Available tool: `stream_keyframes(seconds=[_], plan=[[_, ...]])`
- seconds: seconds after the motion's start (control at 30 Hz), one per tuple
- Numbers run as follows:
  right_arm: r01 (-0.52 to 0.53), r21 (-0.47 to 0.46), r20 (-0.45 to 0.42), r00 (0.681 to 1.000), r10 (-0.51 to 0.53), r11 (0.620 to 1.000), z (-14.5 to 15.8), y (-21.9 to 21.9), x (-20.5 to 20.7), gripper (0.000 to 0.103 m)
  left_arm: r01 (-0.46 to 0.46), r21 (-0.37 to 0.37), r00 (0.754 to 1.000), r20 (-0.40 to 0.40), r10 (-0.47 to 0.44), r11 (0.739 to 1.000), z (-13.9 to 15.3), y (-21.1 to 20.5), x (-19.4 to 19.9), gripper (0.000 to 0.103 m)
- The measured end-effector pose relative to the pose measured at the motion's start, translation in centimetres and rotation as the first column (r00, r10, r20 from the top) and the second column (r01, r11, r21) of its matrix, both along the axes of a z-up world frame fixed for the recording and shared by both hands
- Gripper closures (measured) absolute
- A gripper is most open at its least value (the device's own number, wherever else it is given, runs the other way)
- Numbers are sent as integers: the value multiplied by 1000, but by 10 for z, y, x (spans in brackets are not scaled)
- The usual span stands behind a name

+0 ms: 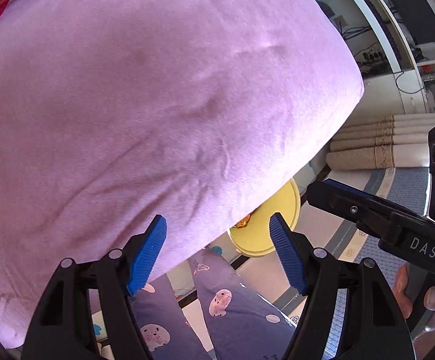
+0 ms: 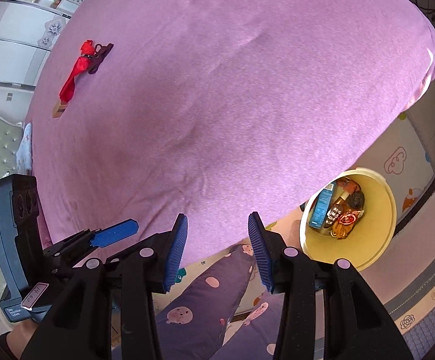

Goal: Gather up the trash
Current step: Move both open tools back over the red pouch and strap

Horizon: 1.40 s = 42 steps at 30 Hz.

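Two grippers, yours: left gripper (image 1: 217,252) and right gripper (image 2: 217,252), jaws apart, empty. One yellow bin (image 2: 376,234) on the floor beside the purple bed (image 2: 217,105), trash (image 2: 337,210) inside. One red umbrella (image 2: 76,72) on the bed.

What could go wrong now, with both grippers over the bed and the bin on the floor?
The bin stands partly under the bed edge, so dropped trash could hit the sheet and miss. The red umbrella could be mistaken for trash. Both the left hand-held gripper and the right hand-held gripper are empty.
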State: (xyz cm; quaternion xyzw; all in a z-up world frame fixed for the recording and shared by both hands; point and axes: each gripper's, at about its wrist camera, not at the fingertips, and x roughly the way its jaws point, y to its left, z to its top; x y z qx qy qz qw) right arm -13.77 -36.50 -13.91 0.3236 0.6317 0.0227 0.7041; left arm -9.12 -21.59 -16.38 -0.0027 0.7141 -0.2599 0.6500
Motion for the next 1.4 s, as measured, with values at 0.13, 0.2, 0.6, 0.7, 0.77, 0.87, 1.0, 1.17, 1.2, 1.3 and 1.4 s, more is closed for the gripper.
stream_keyframes(seconds=[0.13,0.2,0.6,0.7,0.77,0.87,1.0,1.17,1.2,1.3,1.4], plan=[[-36,8,21,999,36,999,5,35,33,61,-74,-2,997,29,74,997,7,46,28,32],[-56,8,31,998,56,998,8,53,49,61,-120,-7,992,46,120,993,12,70,43,32],[-190,-25,112,975,192,981,37,126,146,61,-358,-78,924,114,365,931,40,173,130,32],[-208,-33,130,969,211,977,41,132,174,61,-398,-94,905,122,407,913,46,184,151,32],[-218,-33,140,965,220,975,43,134,193,61,-420,-102,893,127,431,902,47,189,165,32],[-236,-29,142,961,238,971,40,137,223,61,-454,-105,877,125,464,885,45,195,186,32],[-261,-25,136,955,262,965,31,141,264,61,-504,-107,852,103,514,857,36,203,217,32],[-285,-22,116,951,285,958,14,144,315,61,-573,-104,809,86,581,813,19,212,266,32],[-289,-23,111,951,289,957,10,144,325,61,-590,-105,798,78,598,801,15,213,275,32],[-295,-26,99,950,296,955,-4,146,355,61,-634,-112,764,64,642,765,3,220,306,32],[-291,-20,86,953,292,957,-17,147,384,61,-681,-126,723,33,690,721,-9,228,332,32]])
